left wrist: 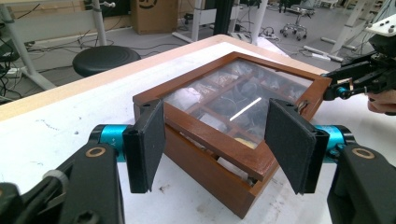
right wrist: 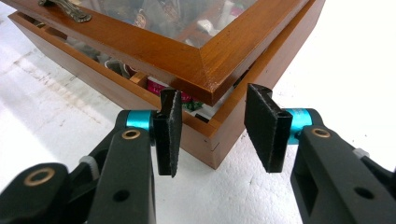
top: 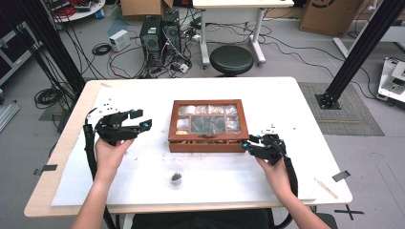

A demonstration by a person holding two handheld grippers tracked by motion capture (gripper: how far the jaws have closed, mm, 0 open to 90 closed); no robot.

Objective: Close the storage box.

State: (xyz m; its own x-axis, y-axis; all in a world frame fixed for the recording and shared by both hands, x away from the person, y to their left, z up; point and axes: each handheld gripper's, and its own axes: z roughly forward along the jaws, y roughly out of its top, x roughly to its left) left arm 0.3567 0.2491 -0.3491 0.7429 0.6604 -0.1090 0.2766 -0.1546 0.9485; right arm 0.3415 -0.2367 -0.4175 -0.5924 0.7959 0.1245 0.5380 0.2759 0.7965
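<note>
Both grippers flank the wooden box point(top: 208, 126): left gripper point(top: 142, 120) spread clear, right gripper point(right wrist: 215, 133) straddling its corner, jaws parted.

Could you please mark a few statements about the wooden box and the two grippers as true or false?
1. The wooden box has a clear lid with compartments showing beneath it. True.
2. The lid is fully shut. False: it stands slightly ajar, with a gap above the base at the near corner.
3. The left gripper clamps the box. False: its jaws are open and it hangs apart from the box, to its left.
4. The right gripper is at the box's front right corner. True.
5. A black stool stands on the table. False: it is on the floor beyond the table.
</note>
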